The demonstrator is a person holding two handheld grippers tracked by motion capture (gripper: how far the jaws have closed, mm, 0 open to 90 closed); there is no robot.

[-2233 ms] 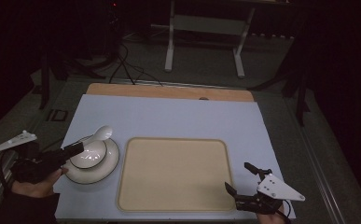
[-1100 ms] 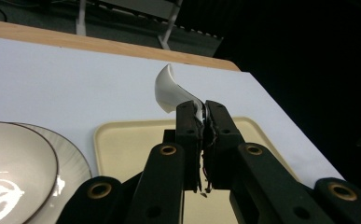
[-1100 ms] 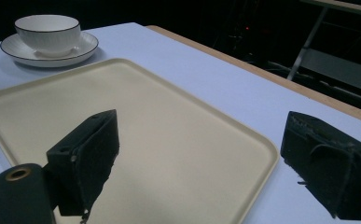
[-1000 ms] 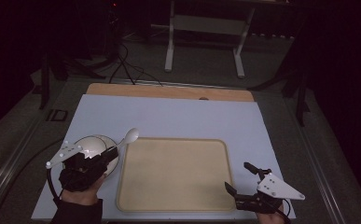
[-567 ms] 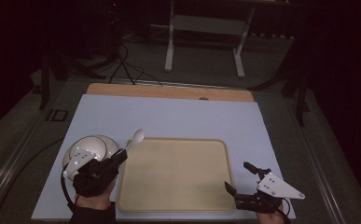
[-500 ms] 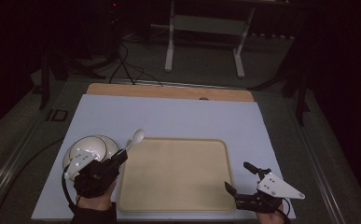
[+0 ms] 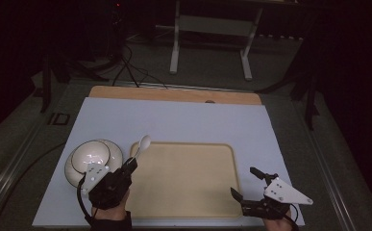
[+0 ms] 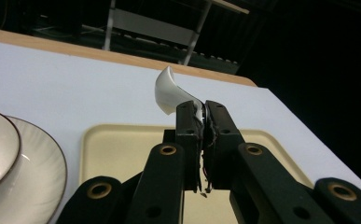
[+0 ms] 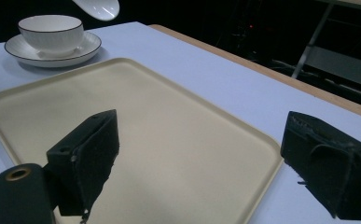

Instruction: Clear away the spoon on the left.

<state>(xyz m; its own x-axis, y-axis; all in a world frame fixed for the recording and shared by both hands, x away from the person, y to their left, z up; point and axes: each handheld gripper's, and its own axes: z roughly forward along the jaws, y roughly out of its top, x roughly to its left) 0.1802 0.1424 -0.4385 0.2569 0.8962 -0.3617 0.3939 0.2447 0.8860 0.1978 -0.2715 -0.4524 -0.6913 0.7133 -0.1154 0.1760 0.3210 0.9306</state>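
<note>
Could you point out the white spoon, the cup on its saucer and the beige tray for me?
spoon [image 8: 168,91], left gripper view, on its white bowl end above the jaws.
cup [image 9: 51,29], right gripper view, on its outer wall.
saucer [image 9: 87,49], right gripper view, on its rim.
tray [image 7: 188,178], high view, on its bare floor.

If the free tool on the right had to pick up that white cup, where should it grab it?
Probably by the rim of the cup, coming from above with one jaw inside and one outside. It stands upright and open-topped on its saucer, and no handle is visible from here. The right tool is open over the tray, so it would cross to reach it.
</note>
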